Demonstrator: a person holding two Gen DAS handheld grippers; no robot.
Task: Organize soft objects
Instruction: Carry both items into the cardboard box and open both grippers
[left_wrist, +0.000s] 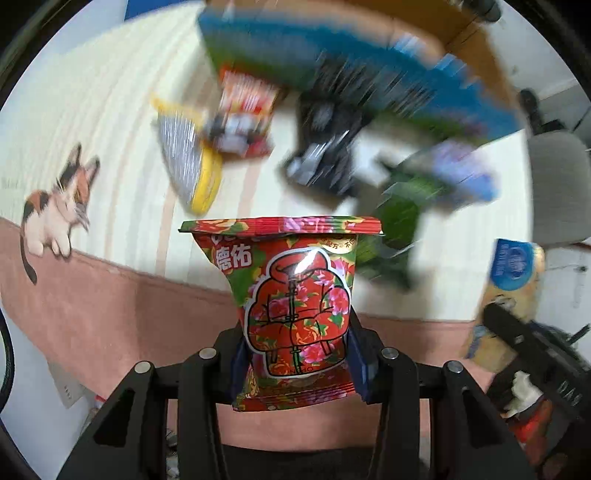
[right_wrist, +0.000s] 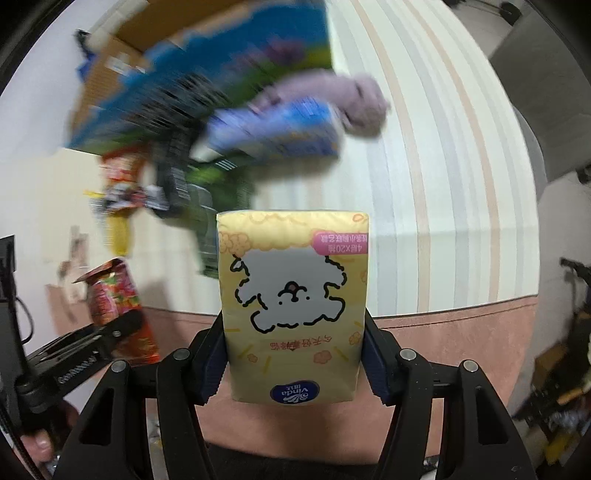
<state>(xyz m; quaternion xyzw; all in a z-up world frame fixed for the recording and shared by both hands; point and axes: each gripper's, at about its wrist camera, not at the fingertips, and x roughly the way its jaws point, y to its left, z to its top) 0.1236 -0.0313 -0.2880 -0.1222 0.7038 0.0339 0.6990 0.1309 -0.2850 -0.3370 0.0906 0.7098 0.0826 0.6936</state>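
Note:
My left gripper (left_wrist: 297, 354) is shut on a red and green floral wipes pack (left_wrist: 291, 295), held upright above the striped cloth. My right gripper (right_wrist: 293, 354) is shut on a yellow Vinda tissue pack (right_wrist: 293, 295) with a white dog drawing. In the left wrist view the yellow pack (left_wrist: 506, 295) shows at the right in the other gripper. In the right wrist view the floral pack (right_wrist: 118, 306) shows at the left. A blurred blue and green box (left_wrist: 332, 48) lies ahead; it also shows in the right wrist view (right_wrist: 207, 74).
The background is motion-blurred. On the striped cloth (left_wrist: 110, 129) lie a red snack pack (left_wrist: 243, 114), a yellow and silver pack (left_wrist: 192, 162), a dark pack (left_wrist: 325, 147), a green pack (left_wrist: 399, 221) and a blue pack (right_wrist: 280, 133). A purple soft item (right_wrist: 354, 103) lies beside it. A cat print (left_wrist: 55, 210) marks the cloth's pink border.

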